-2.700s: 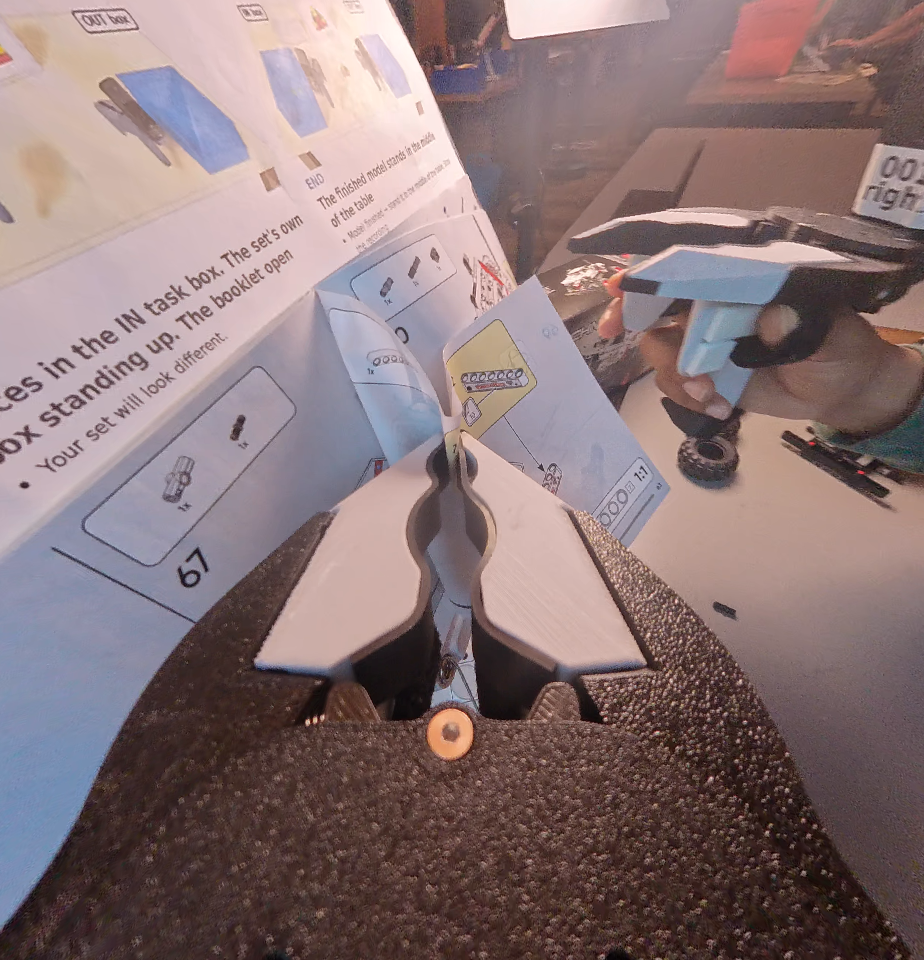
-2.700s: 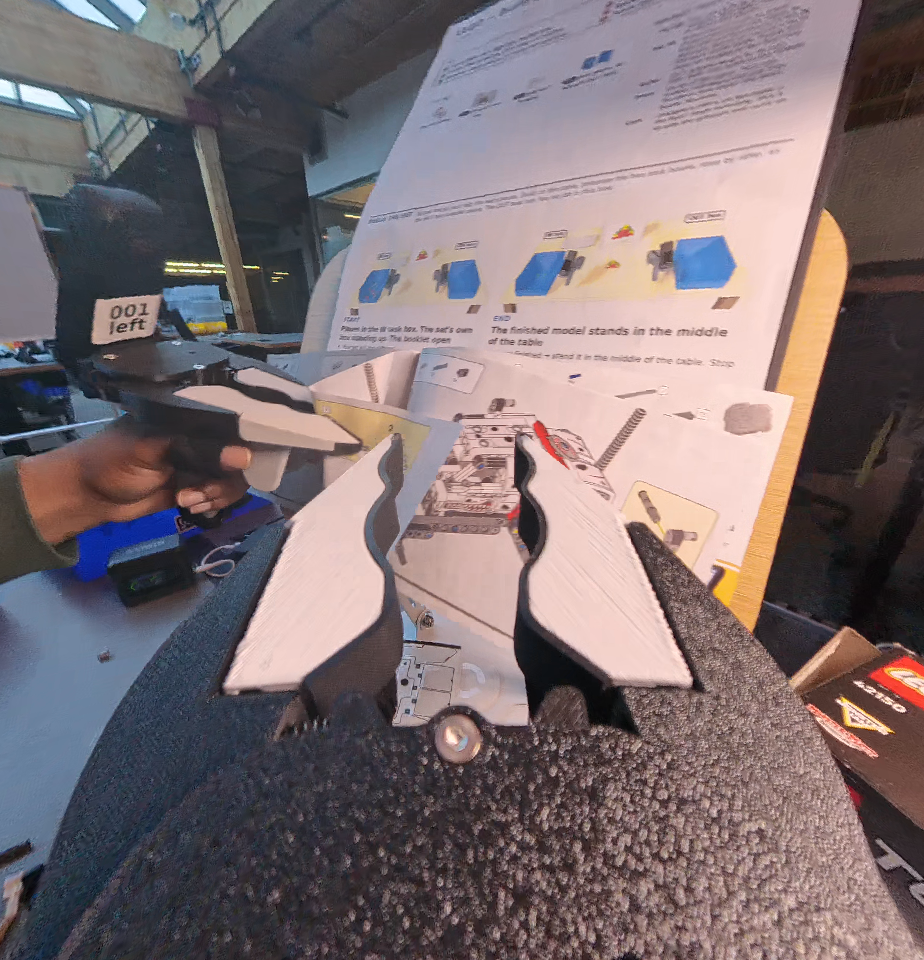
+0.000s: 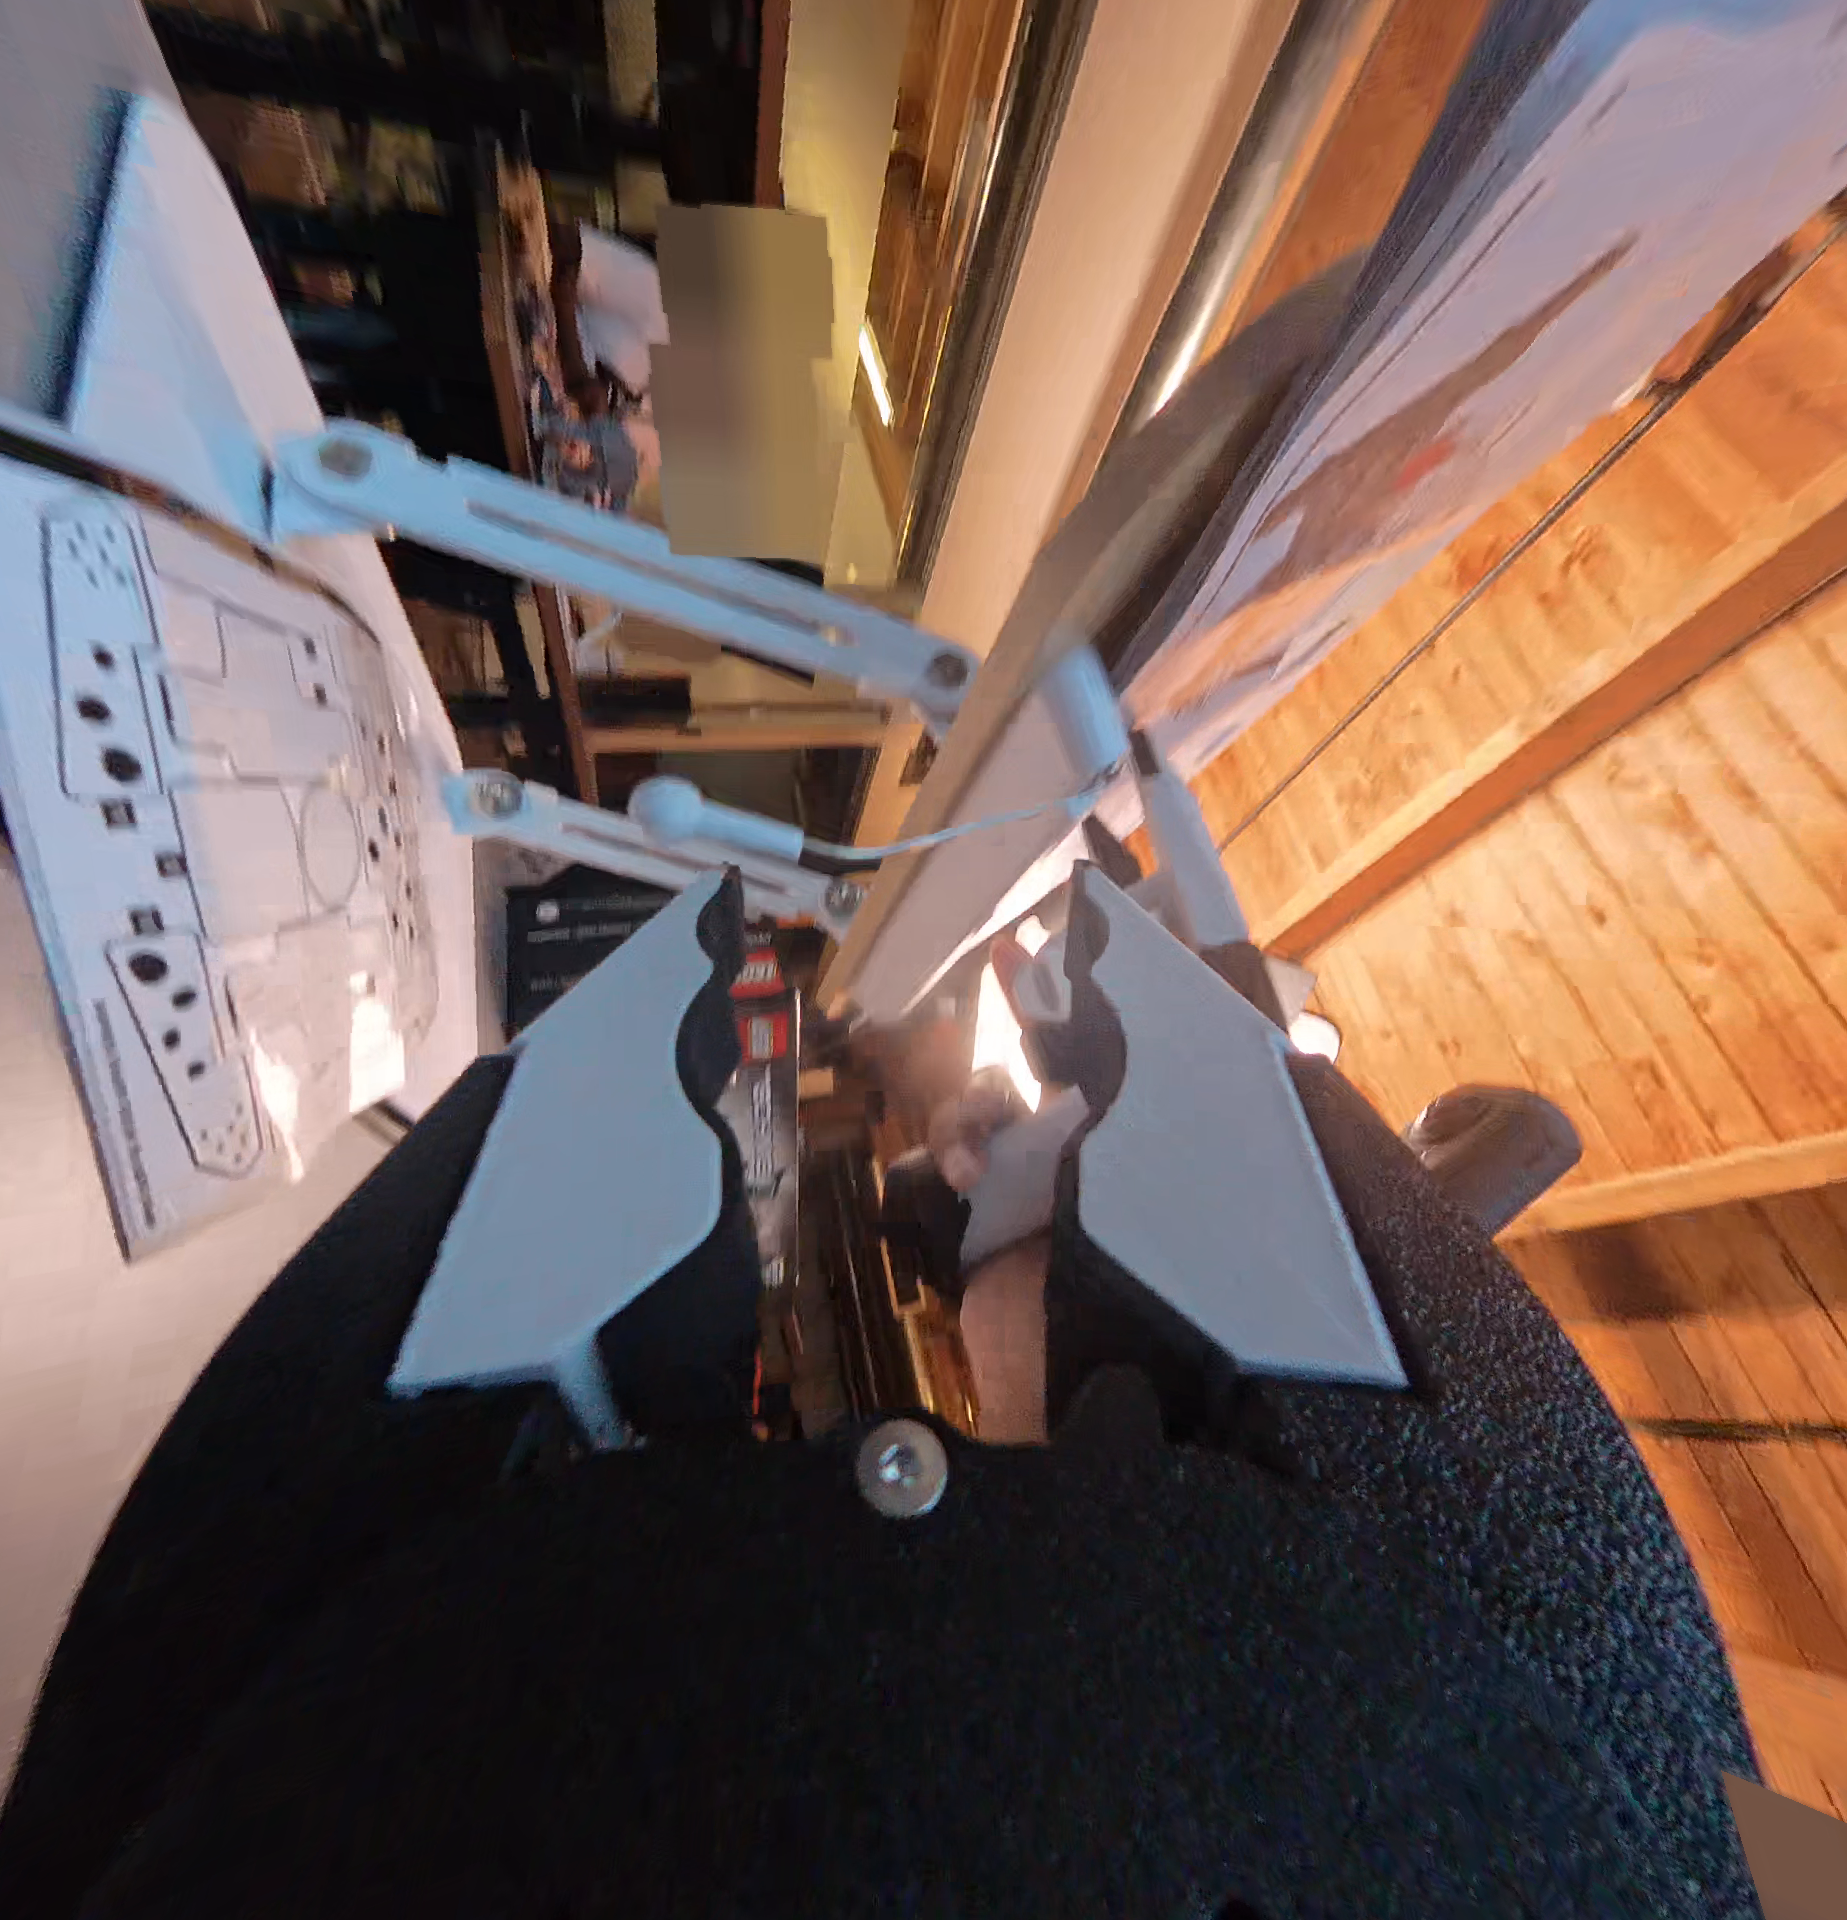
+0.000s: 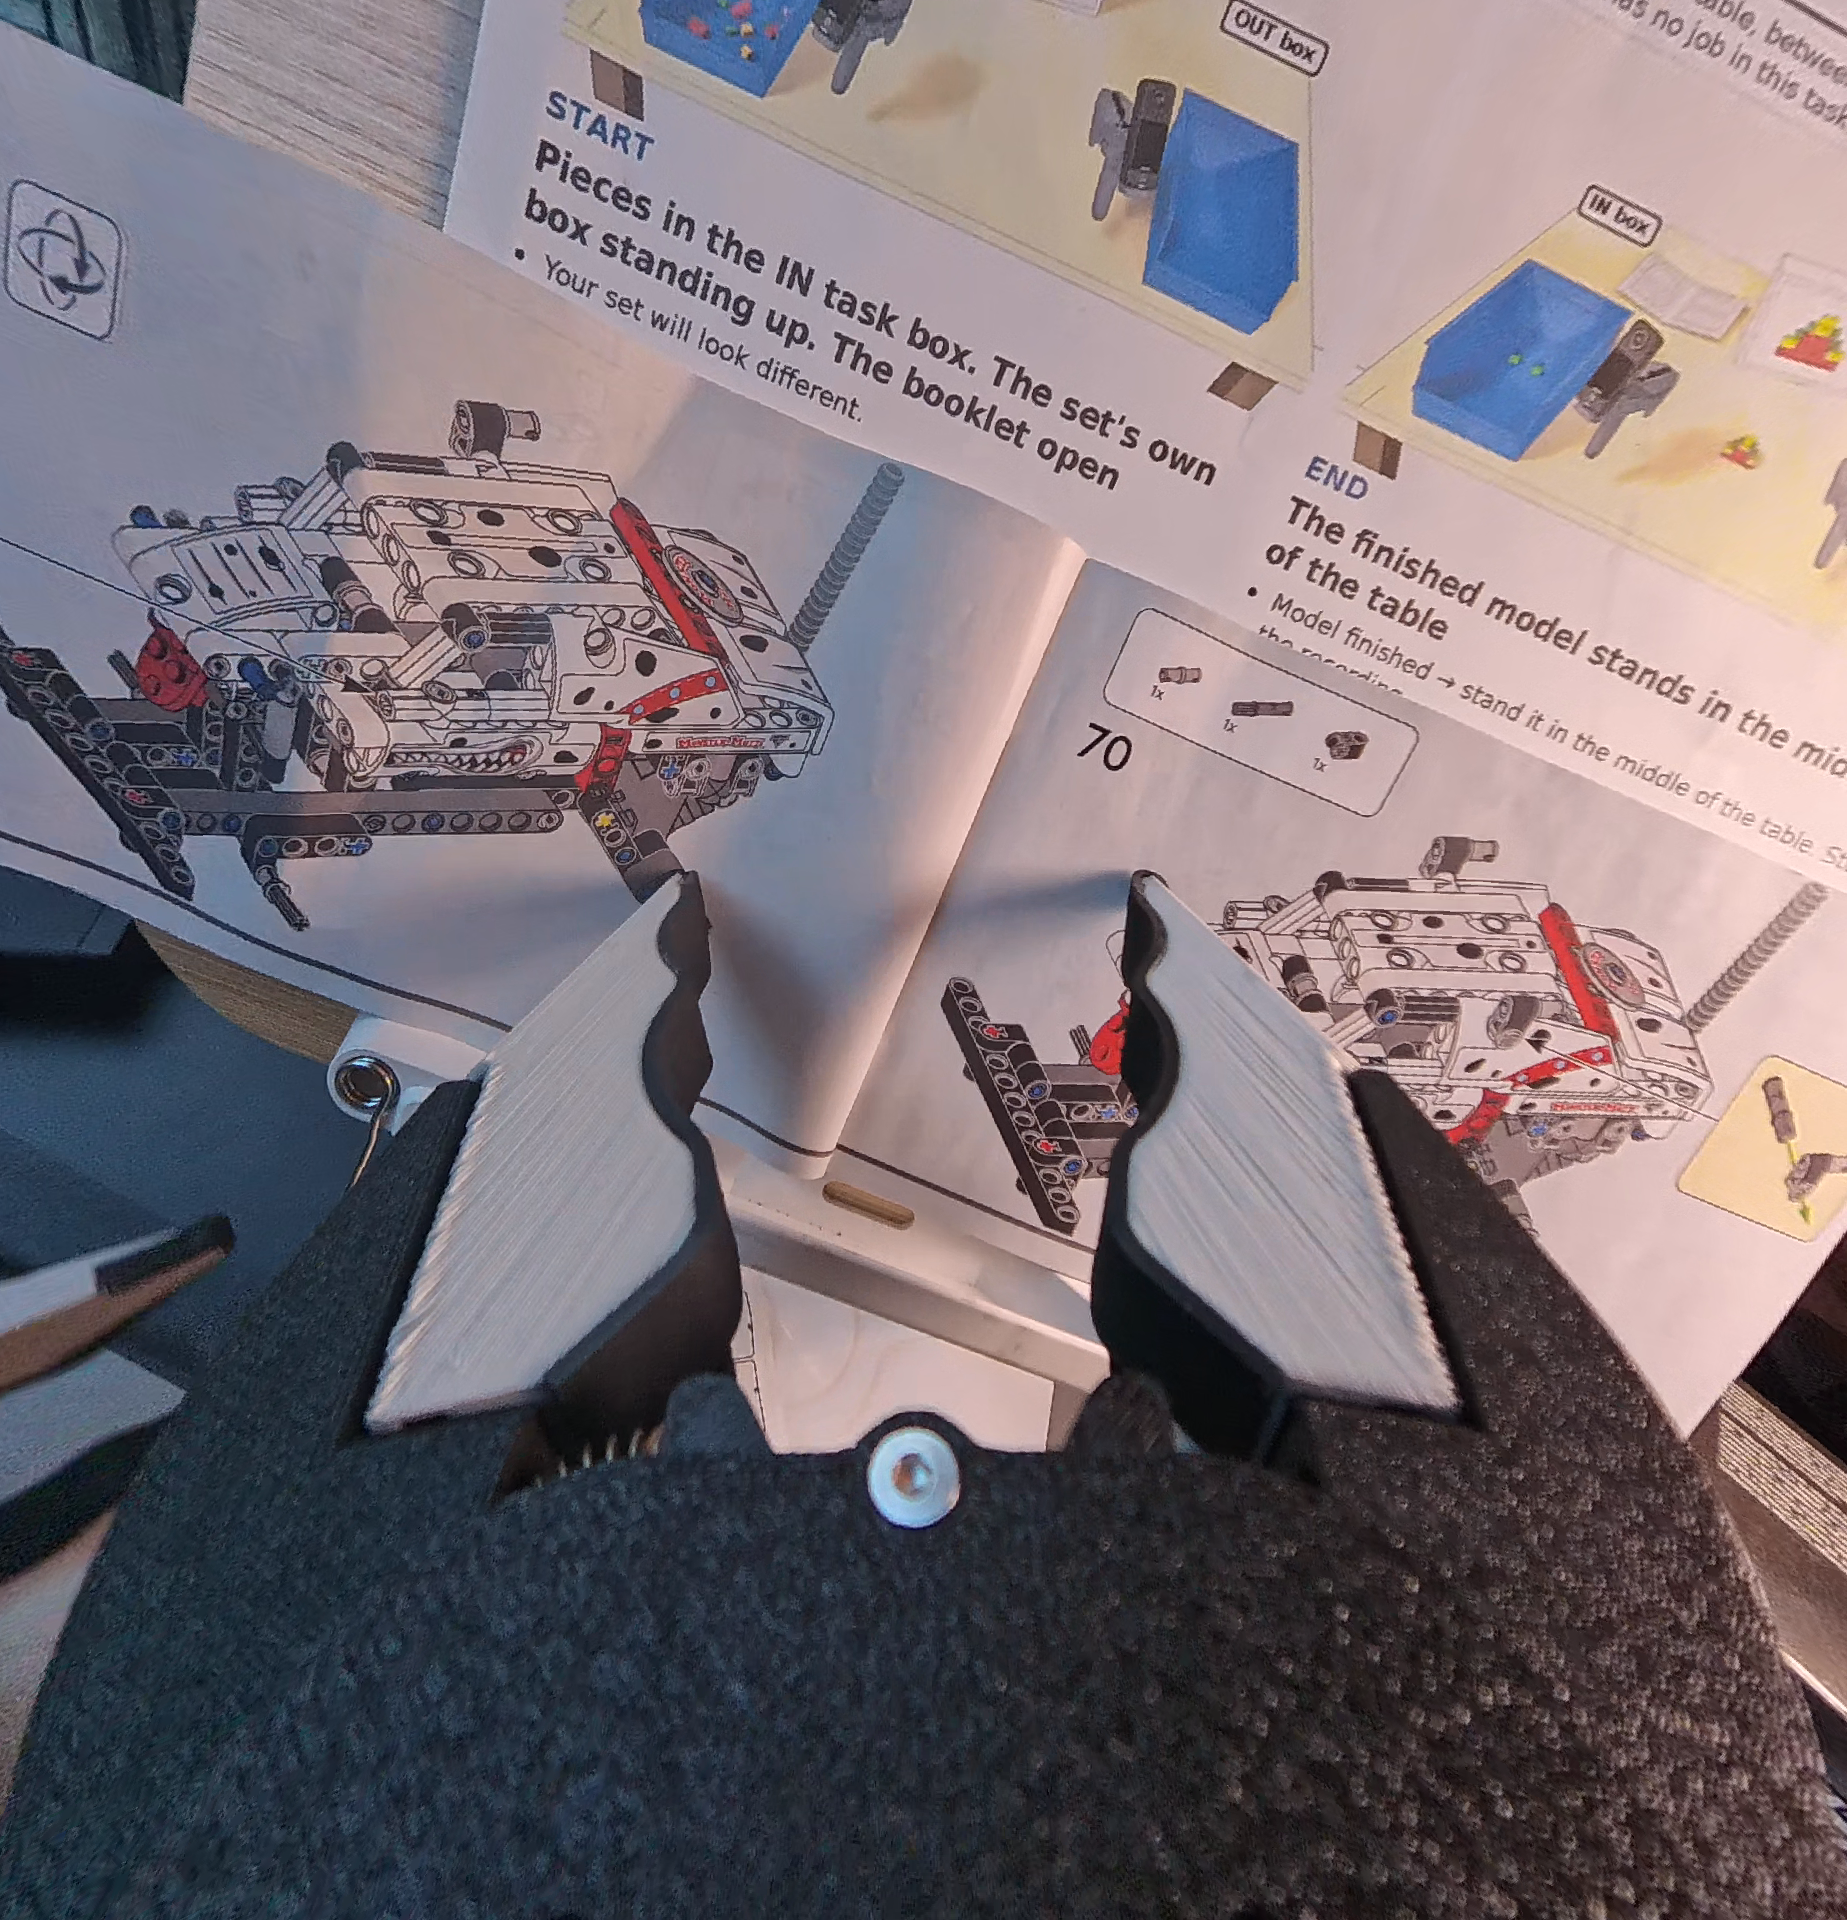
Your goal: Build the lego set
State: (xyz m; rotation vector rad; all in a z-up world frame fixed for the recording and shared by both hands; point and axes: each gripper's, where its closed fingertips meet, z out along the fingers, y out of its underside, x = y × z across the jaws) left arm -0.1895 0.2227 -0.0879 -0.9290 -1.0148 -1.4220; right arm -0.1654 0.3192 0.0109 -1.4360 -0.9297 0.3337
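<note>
**Paper pages fill the view while both grippers hang empty**

Paper dominates the right wrist view: the open white instruction booklet (image 4: 607, 665), with printed line drawings of a grey, white and red model, lies spread across two pages, its centre fold running down between the fingers of the right gripper (image 4: 914, 894). Above it and overlapping its top edge lies a white printed task sheet (image 4: 1106, 260) with blue box pictures. Both rest on a pale, white-edged surface (image 4: 898, 1340) that shows under the booklet's lower edge.

The left wrist view is rolled on its side and blurred; it shows wood-plank flooring (image 3: 1584, 831), a white jointed arm mount (image 3: 628, 561) and a white sheet of line drawings (image 3: 223, 831) at the left. A dark printed box (image 3: 768, 1039), probably the set's own, stands far off between the fingers of the left gripper (image 3: 903, 888).

Both grippers have their jaws spread apart, gripping nothing. No loose lego pieces or part-built model can be made out in either view.

The step in hand looks like reading the booklet. To do it well, hold the right gripper steady over the small parts box (image 4: 1262, 712) at the top of the right-hand page, note the pieces called for, then level the left gripper before reaching for any part.
</note>
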